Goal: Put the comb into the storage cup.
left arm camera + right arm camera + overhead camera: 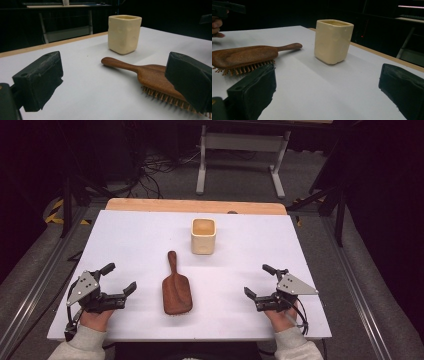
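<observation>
A brown wooden hairbrush (175, 289) lies bristles down in the middle of the white table (125, 240), handle pointing away from me. Behind it stands a cream square cup (203, 236), upright. My left gripper (120, 277) rests near the front left, open, nothing between its jaws; through them I see the brush (150, 75) and the cup (124, 33). My right gripper (259, 281) sits at the front right, open and empty. Its view has the cup (333, 41) ahead and the brush (249, 56) to the left.
A wooden strip (195, 206) runs along the table's far edge. Beyond it on the floor are a grey metal stand (240, 155) and cables. Metal rails (35, 290) flank the table on both sides.
</observation>
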